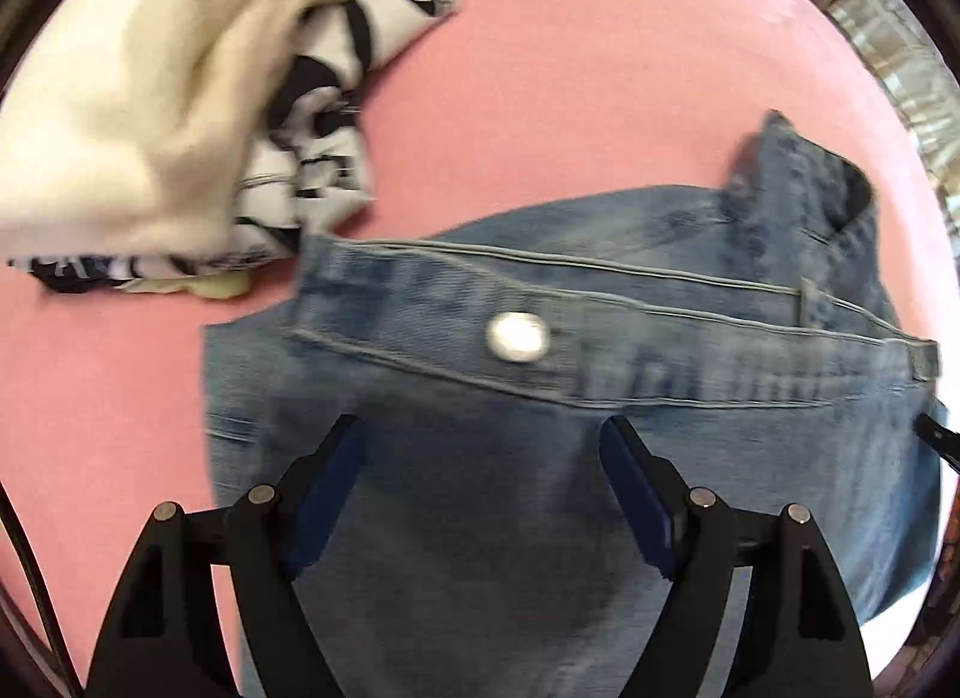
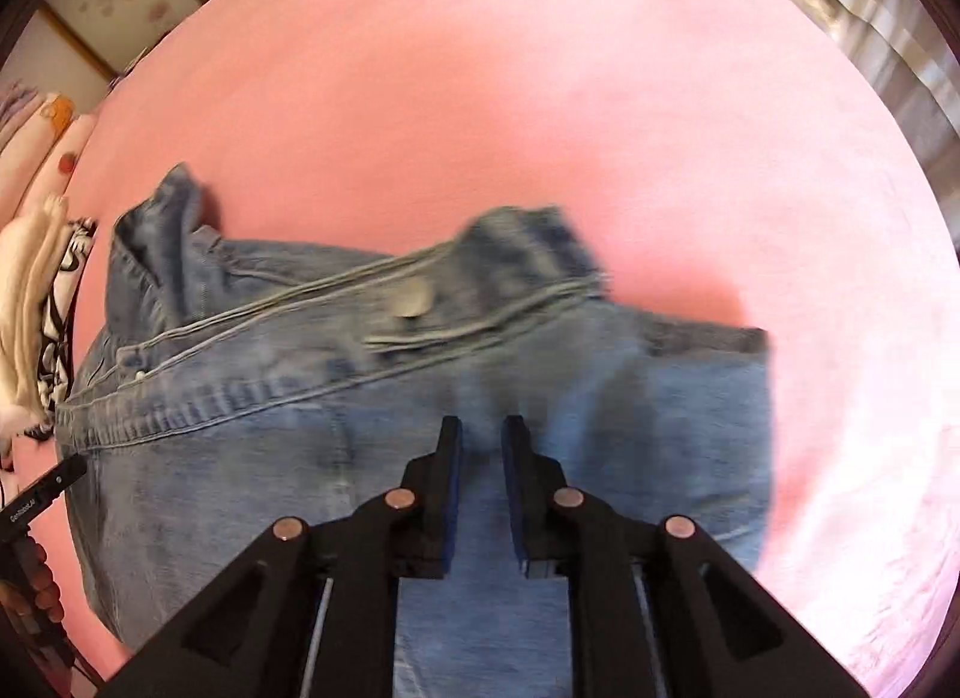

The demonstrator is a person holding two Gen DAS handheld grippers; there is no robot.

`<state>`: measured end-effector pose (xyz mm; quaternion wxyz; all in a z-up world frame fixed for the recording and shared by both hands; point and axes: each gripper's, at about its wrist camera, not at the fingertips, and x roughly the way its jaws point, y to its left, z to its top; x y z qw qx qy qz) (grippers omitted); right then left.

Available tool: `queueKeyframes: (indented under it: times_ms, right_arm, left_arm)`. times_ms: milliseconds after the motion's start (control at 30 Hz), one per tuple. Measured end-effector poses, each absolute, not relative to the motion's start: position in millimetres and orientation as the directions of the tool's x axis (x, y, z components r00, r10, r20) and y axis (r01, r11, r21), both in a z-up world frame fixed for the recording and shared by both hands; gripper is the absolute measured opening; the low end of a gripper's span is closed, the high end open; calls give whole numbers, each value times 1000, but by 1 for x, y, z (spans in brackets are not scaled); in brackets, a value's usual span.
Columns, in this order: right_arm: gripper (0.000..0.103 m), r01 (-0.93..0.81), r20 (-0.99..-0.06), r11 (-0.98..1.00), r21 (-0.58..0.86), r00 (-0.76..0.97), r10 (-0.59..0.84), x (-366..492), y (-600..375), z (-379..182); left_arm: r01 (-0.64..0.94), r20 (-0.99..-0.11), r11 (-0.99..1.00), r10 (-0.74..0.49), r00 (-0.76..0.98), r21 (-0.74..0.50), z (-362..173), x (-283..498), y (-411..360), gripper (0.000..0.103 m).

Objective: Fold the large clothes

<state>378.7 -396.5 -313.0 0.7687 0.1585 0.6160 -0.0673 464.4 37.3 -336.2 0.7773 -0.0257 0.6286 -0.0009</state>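
Item: jeans (image 1: 600, 398), lying across the pink sheet (image 1: 570, 68), waistband and button (image 1: 519, 337) uppermost. My left tongs (image 1: 483, 446): wide apart over the denim, gripping nothing. My right tongs (image 2: 482, 440): a narrow gap, cloth below but seemingly not pinched. Advice: flatten the bunched waistband, square both edges before folding. Beside: heaped clothes (image 1: 180, 98).

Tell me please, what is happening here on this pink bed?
A person holding a claw in each hand is folding blue jeans on the pink sheet. The left claw stands wide open above the denim; the right claw is only slightly open, gripping nothing. Other clothes lie piled beside.
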Motion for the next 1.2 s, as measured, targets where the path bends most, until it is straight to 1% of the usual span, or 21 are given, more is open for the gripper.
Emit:
queueKeyframes:
  times_ms: [33,100,167,233,267,300,333,400,433,500,667,800,867,933,967,1067,1200]
  right_arm:
    - [18,317,-970,935,158,228,86,376,-404,-313]
    - [18,337,-971,930,146,230,69,370,-416,-312]
    - [18,364,-966,914,178,244,91,364,-426,-310]
    - [19,354,-969,924,146,238,62,363,-426,-307]
    - [22,347,-971,929,130,235,48,364,-423,-305]
    - [34,343,-971,930,131,233,50,364,-419,-304]
    - [51,340,-970,930,141,235,61,366,-414,-303]
    - [67,328,-966,930,166,246,86,366,-405,-299]
    - [69,321,-965,933,162,248,82,366,-401,-296]
    - [69,318,-962,932,172,256,90,363,-396,-290]
    - [73,310,-941,916,256,298,162,350,-376,-266]
    - [80,278,-930,918,284,314,193,336,-352,-247]
    - [81,263,-926,921,287,322,196,329,-347,-237]
    - [86,253,-921,921,295,331,204,326,-339,-231]
    - [86,248,-919,921,300,333,210,326,-335,-228]
    - [86,218,-911,923,316,342,231,323,-320,-222]
    - [86,157,-907,933,323,332,258,322,-291,-217]
  left_arm:
    - [-36,-978,999,-18,209,-26,-338,464,43,79]
    - [-54,-979,998,-2,203,-14,-343,463,57,79]
    - [-62,-979,998,-2,206,-15,-345,462,66,79]
    - [-57,-977,998,1,211,-11,-346,461,71,79]
    - [-56,-978,998,6,210,-6,-348,462,72,80]
    - [-57,-978,998,12,210,0,-349,460,71,80]
    - [-59,-978,998,18,210,6,-350,461,70,81]
    - [-65,-978,998,23,209,9,-354,463,67,82]
    - [-70,-978,998,22,209,7,-354,466,62,82]
    - [-80,-977,997,17,213,0,-356,469,56,82]
    - [-81,-976,997,22,214,5,-342,446,57,82]
    - [-95,-977,993,-44,210,-66,-324,429,62,82]
    - [-119,-972,987,-83,219,-111,-314,420,67,92]
    - [-140,-964,979,-111,243,-148,-302,411,74,96]
    - [-147,-962,976,-119,247,-159,-298,405,73,99]
    - [-172,-956,966,-146,254,-194,-284,388,85,100]
    - [-218,-960,958,-127,248,-183,-273,363,104,100]
